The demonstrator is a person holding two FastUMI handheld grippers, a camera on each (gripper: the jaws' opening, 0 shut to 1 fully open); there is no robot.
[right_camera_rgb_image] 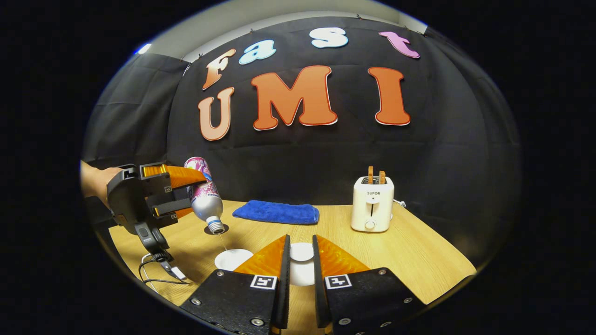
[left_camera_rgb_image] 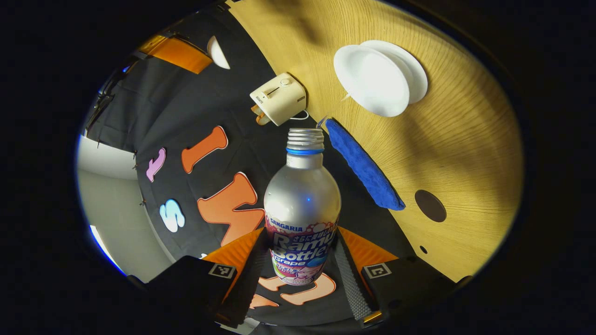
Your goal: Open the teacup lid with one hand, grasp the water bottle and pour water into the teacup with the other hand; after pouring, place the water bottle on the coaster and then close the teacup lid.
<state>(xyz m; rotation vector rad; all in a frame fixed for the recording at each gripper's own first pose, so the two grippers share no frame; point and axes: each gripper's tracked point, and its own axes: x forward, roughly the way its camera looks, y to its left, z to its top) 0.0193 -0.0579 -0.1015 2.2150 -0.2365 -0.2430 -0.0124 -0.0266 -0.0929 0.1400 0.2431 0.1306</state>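
Water ran in a thin thread from the water bottle (right_camera_rgb_image: 205, 195), which the left gripper (right_camera_rgb_image: 186, 193) held tipped mouth-down over the teacup (right_camera_rgb_image: 233, 258) on the wooden table (right_camera_rgb_image: 419, 260). In the left gripper view the left gripper's own fingers (left_camera_rgb_image: 347, 274) pressed on either side of the bottle's (left_camera_rgb_image: 301, 218) labelled body, its threaded neck uncapped and pointing away from the camera. A hand (right_camera_rgb_image: 95, 181) gripped that tool from the left edge of the right gripper view, with a cable trailing below it onto the table.

The teacup stood open, a white round rim just beneath the bottle's mouth. In the left gripper view the cup (left_camera_rgb_image: 372, 79) showed as a white disc, with a second white disc overlapping it behind; which was cup and which was lid I could not tell there. The right gripper (right_camera_rgb_image: 301, 253) hovered low by the cup with the white teacup lid (right_camera_rgb_image: 301, 251) between its fingertips; the fingers stood close together, but whether both actually pressed on it I could not tell.

The coaster (left_camera_rgb_image: 430, 205), a dark round mat, lay bare on the table near a folded blue cloth (right_camera_rgb_image: 277, 212). A white toaster (right_camera_rgb_image: 372, 204) with two slices of toast standing in it sat further right, against the black backdrop.
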